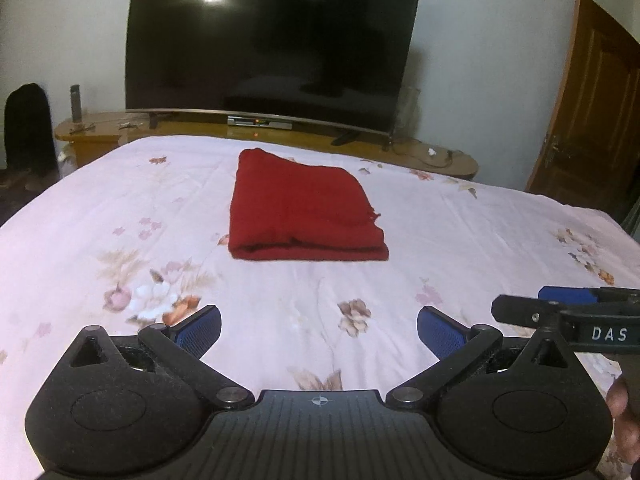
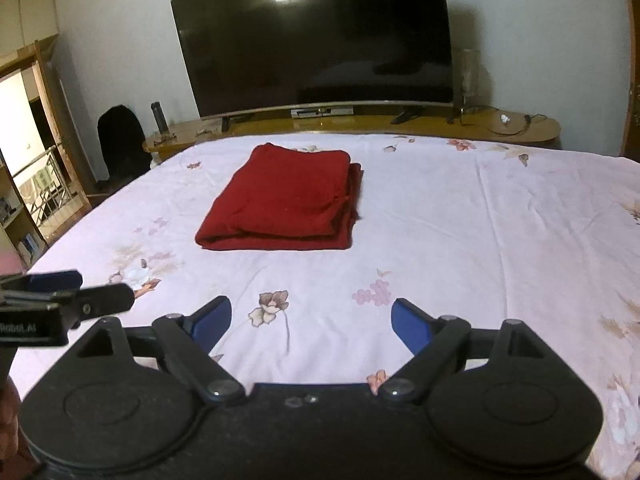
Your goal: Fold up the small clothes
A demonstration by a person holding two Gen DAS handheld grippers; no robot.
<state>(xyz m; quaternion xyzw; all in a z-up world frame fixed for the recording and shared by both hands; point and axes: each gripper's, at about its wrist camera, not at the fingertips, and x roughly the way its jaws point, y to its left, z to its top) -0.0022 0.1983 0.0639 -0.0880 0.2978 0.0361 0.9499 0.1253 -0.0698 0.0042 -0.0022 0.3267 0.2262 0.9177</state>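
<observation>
A dark red garment (image 1: 300, 208) lies folded into a thick rectangle on the pink floral bedsheet (image 1: 120, 208), toward the far middle of the bed; in the right wrist view the garment (image 2: 284, 204) shows its stacked layers at the near and right edges. My left gripper (image 1: 319, 330) hovers well short of it, open, with only sheet between its blue pads. My right gripper (image 2: 311, 322) is likewise open and empty, back from the garment. Each gripper shows at the side of the other's view.
A large dark television (image 1: 272, 48) stands on a low wooden cabinet (image 1: 436, 156) beyond the bed's far edge. A wooden door (image 1: 592, 112) is at the right, a dark chair (image 2: 120, 140) and shelving (image 2: 24, 184) at the left. A hand (image 1: 624, 420) holds the right gripper.
</observation>
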